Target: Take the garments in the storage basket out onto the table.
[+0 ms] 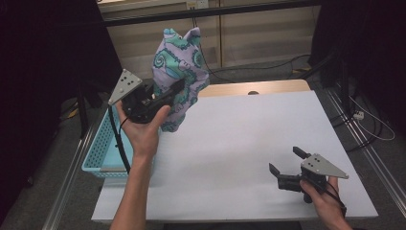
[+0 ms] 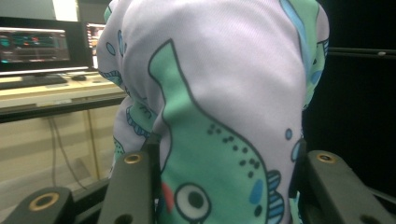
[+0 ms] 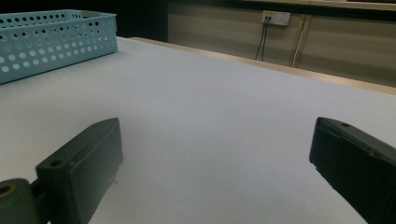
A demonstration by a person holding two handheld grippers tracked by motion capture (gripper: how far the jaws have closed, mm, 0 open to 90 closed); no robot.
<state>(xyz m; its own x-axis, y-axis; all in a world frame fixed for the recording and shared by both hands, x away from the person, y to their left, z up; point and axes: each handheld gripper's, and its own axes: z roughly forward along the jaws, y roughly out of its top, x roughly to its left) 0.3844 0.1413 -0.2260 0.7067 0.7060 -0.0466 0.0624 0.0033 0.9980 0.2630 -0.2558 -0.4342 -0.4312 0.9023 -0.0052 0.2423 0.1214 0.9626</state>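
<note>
L gripper point(image 1: 178, 88) raised, jaws clamped; R gripper point(image 1: 287, 160) low, jaws wide apart.

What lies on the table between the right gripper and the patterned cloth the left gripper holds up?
Nothing: in the high view, bare white table runs from the open right gripper to the patterned cloth, which the left gripper clamps above the table's far-left corner.

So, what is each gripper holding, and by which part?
Left gripper holds the cloth bunched at its lower middle, lifted off the table. Right gripper holds nothing.
</note>
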